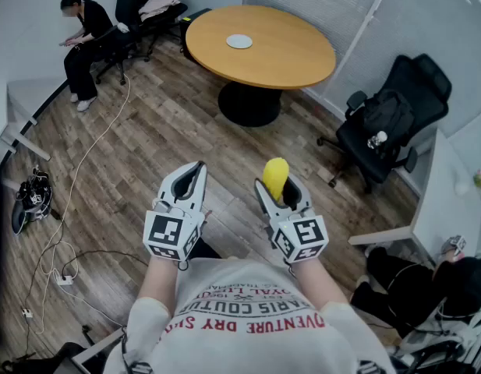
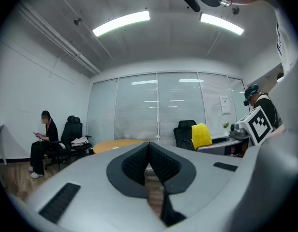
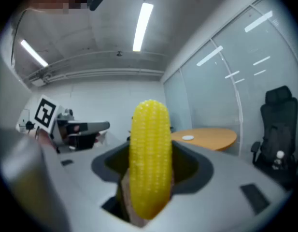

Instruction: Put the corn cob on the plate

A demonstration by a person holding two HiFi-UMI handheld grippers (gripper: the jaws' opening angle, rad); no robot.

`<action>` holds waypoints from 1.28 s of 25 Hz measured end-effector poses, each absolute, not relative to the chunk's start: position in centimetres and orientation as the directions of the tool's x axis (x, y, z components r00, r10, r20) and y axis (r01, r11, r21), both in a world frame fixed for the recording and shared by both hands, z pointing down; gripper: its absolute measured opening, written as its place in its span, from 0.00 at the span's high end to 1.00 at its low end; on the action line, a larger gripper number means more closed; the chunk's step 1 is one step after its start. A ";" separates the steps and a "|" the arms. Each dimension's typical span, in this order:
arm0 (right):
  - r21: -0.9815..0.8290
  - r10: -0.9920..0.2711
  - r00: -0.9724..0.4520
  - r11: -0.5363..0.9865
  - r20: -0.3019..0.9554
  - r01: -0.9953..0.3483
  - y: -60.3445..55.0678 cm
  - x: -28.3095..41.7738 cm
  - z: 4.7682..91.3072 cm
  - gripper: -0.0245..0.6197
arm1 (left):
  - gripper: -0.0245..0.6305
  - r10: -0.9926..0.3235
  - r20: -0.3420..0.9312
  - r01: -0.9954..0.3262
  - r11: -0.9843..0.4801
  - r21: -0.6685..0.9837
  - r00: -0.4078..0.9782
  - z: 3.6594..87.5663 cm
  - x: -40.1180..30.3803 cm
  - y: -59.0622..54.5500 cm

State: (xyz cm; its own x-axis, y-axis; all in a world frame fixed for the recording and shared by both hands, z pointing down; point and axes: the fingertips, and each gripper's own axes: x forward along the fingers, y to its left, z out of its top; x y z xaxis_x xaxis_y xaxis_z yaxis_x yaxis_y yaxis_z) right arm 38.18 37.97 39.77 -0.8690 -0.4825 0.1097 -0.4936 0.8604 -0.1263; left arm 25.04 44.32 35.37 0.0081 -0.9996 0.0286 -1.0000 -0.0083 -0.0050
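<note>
A yellow corn cob (image 1: 275,176) stands upright between the jaws of my right gripper (image 1: 277,187), which is shut on it. In the right gripper view the cob (image 3: 149,158) fills the middle and hides the gap between the jaws. My left gripper (image 1: 192,174) is held level beside it on the left, shut and with nothing in it; its pads meet in the left gripper view (image 2: 149,149), where the cob (image 2: 201,135) shows to the right. A small white plate (image 1: 239,41) lies on the round wooden table (image 1: 279,61) far ahead, and the same plate (image 3: 188,137) is also in the right gripper view.
Wood floor lies between me and the table. A black office chair (image 1: 388,123) with a bag stands at the right, next to a white desk (image 1: 450,201). A person (image 1: 84,41) sits at the far left. Cables (image 1: 68,201) and shoes (image 1: 30,197) lie on the floor at left.
</note>
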 end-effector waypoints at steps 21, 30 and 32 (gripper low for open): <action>-0.167 -0.513 -0.849 0.833 0.124 -0.528 35.3 37.2 40.9 0.55 | 0.91 -0.997 0.063 -0.999 -0.051 0.010 0.051 36.7 23.9 41.4; -0.168 -0.534 -0.834 0.817 0.142 -0.552 31.1 30.7 41.6 0.55 | 0.91 -0.995 0.057 -0.997 -0.077 0.028 0.078 37.0 17.0 36.6; -0.166 -0.544 -0.827 0.810 0.142 -0.562 29.7 28.5 41.4 0.55 | 0.91 -0.994 0.054 -0.996 -0.089 0.031 0.091 36.8 14.8 35.1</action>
